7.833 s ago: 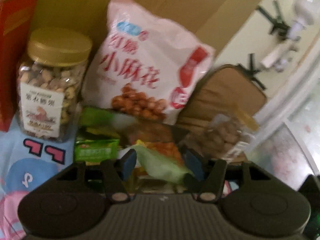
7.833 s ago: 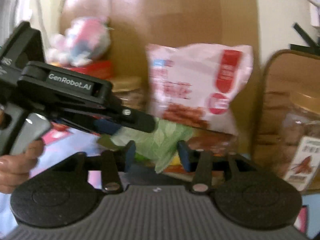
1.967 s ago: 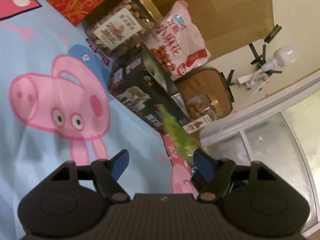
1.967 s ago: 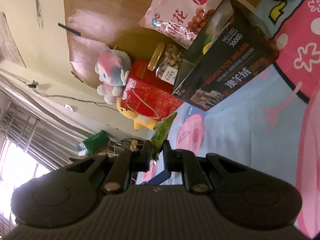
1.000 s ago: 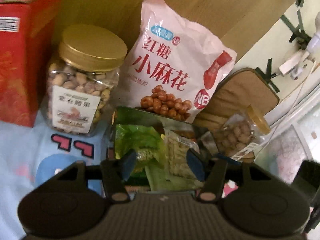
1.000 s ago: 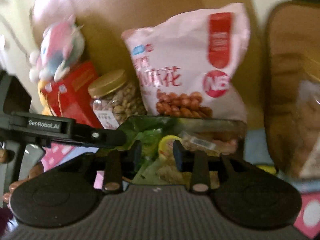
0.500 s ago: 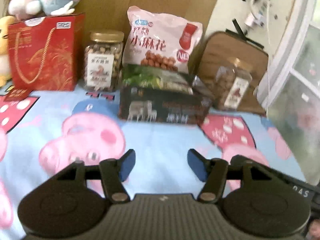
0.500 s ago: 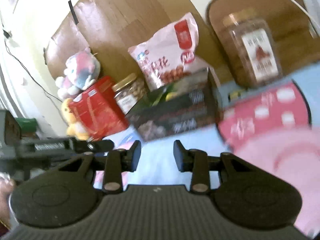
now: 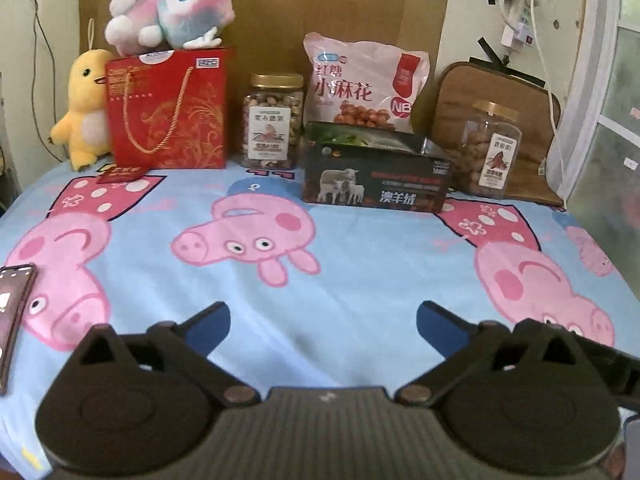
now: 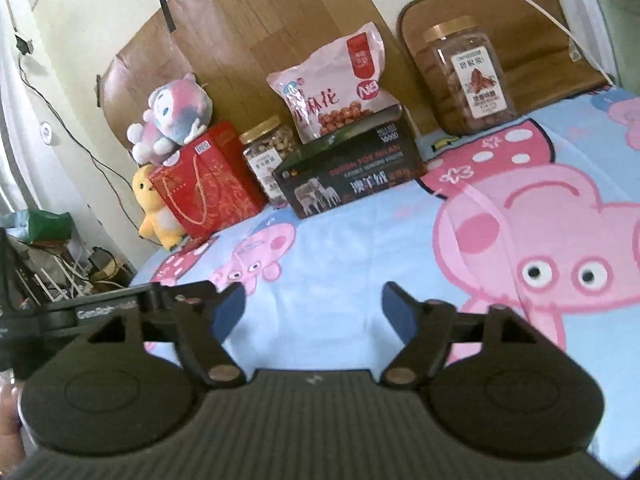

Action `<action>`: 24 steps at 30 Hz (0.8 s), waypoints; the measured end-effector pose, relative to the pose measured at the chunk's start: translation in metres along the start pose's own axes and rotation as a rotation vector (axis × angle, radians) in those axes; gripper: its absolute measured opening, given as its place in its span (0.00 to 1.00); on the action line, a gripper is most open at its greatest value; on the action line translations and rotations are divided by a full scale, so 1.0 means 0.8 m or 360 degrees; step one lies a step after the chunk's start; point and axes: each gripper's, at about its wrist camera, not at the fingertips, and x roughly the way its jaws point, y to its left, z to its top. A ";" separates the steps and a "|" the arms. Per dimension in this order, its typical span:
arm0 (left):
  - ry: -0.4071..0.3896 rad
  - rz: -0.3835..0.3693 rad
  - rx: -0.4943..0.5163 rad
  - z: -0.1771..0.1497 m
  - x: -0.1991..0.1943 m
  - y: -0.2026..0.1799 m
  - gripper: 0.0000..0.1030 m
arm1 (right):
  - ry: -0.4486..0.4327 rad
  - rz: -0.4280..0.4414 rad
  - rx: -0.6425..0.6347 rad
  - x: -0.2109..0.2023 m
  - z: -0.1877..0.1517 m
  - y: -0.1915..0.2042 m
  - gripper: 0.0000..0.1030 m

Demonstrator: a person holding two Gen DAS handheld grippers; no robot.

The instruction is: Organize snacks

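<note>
A dark open box (image 9: pixel 376 178) (image 10: pixel 348 172) with sheep printed on its side stands at the back of the cartoon-pig sheet, green snack packets showing inside it. Behind it leans a pink snack bag (image 9: pixel 360 84) (image 10: pixel 336 84). Two gold-lidded jars flank the box: a nut jar (image 9: pixel 273 120) (image 10: pixel 266 152) on the left and a second jar (image 9: pixel 492 148) (image 10: pixel 466 74) on the right. My left gripper (image 9: pixel 323 320) and right gripper (image 10: pixel 313 306) hover over the bare sheet well in front of the box. Both jaws are opening wide, with nothing between them.
A red gift bag (image 9: pixel 170 116) (image 10: pixel 208 184) with a plush toy (image 9: pixel 172 8) on top stands left of the nut jar, a yellow plush chick (image 9: pixel 82 108) beside it. A phone (image 9: pixel 14 312) lies at the sheet's left edge. A brown cushion (image 9: pixel 508 92) leans at the back right.
Both grippers pulled back from the box, where they hovered over the snack packets, to the near part of the sheet. Their jaws spread much wider.
</note>
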 end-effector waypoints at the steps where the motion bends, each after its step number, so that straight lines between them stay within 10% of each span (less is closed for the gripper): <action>1: -0.0002 0.0011 -0.0002 -0.001 -0.001 0.001 1.00 | -0.0006 -0.0012 0.0002 -0.002 -0.002 0.001 0.91; 24: 0.0016 0.0173 -0.0003 -0.019 0.003 0.009 1.00 | -0.0047 -0.0151 -0.0051 -0.007 -0.020 0.024 1.00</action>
